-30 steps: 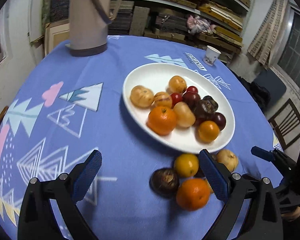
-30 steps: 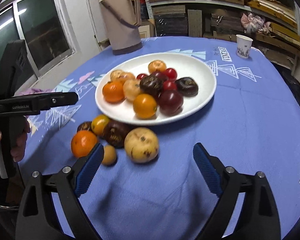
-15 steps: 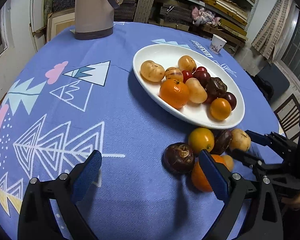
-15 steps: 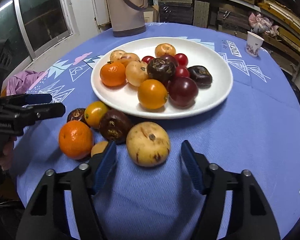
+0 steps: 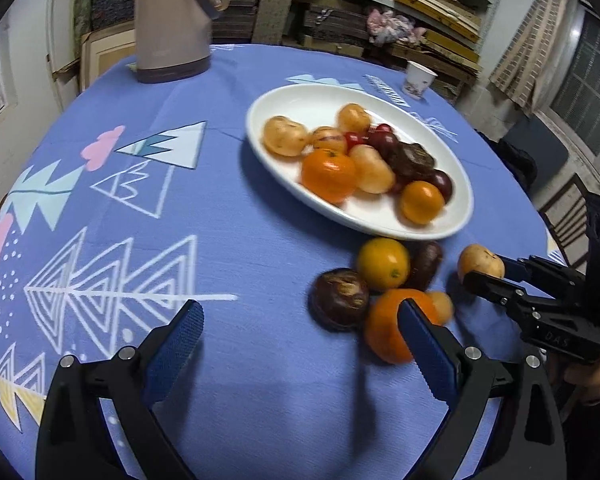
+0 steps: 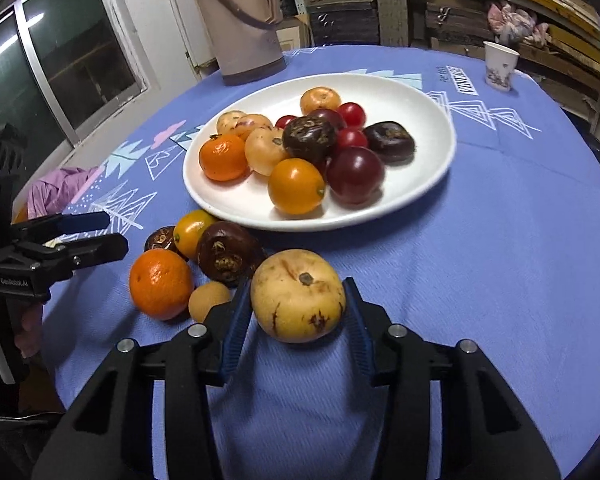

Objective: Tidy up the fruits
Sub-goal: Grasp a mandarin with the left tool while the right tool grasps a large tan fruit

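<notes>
Closing just now, the right tongs [image 6: 298, 312] pinch the pale yellow fruit [image 6: 298, 295] on the bench [image 6: 500, 260], at the plate's [image 6: 428, 196] six o'clock. Round, firm-looking, probably slippery: squeeze its widest middle. Left tongs [image 5: 298, 346] gape, empty.

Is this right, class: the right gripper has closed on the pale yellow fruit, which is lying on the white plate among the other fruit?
Not quite. The right gripper has just been closing and is shut on the pale yellow fruit, but that fruit is off the white plate, on the blue tablecloth in front of it. The right wrist view shows this.
</notes>
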Available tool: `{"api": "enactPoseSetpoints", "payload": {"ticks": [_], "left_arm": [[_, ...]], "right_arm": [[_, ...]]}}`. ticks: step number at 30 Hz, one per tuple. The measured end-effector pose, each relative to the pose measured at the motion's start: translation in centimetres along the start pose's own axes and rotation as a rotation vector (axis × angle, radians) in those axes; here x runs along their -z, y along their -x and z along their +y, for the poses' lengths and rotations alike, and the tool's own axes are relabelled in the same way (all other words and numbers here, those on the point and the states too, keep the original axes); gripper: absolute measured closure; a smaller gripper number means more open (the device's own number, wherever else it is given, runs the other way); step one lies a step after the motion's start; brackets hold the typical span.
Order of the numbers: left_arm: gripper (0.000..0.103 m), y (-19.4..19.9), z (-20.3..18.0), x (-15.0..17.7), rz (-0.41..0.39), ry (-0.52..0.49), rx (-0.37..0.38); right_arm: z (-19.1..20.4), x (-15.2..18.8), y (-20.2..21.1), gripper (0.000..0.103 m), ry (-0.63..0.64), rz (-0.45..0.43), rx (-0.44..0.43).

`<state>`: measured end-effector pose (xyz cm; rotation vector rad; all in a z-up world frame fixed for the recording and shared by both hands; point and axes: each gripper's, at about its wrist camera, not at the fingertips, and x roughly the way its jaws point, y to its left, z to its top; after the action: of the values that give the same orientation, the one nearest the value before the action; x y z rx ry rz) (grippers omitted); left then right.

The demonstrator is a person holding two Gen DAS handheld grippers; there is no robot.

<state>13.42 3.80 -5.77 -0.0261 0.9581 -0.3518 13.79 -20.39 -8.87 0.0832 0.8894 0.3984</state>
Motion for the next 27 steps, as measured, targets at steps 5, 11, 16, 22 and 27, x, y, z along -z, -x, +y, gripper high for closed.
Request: {"api": "enactPoseSetpoints", "payload": {"ticks": [5,11,16,22,27], "left_arm": [[0.005,-0.5,-2.6,0.6,0.016,-0.040,0.026],[0.005,-2.0,-4.0,0.6,0.029,-0.010,-0.029],[0.017,-3.2,-4.4,0.9,0.064,0.008,-0.012],[0.026,-3.6,-5.1,1.3,0.069,-0.006,-0.033],[0.028,-3.4,-4.8,1.3,0.052,-0.010,-0.024]], "right_arm": [[-0.5,0.7,1.2,0.059,-0.013,-0.015,0.000],[-0.6,1.6,1.9,0.059,-0.011,-0.041,-0.022],[-0.5,2.0,1.9,0.059,-0.002,-0.036,-0.029],[-0.2,2.4,2.1,0.059,0.012,-0.038,-0.018],[-0.1,2.3,2.2,0.059,0.011,-0.041,-0.016]]}}
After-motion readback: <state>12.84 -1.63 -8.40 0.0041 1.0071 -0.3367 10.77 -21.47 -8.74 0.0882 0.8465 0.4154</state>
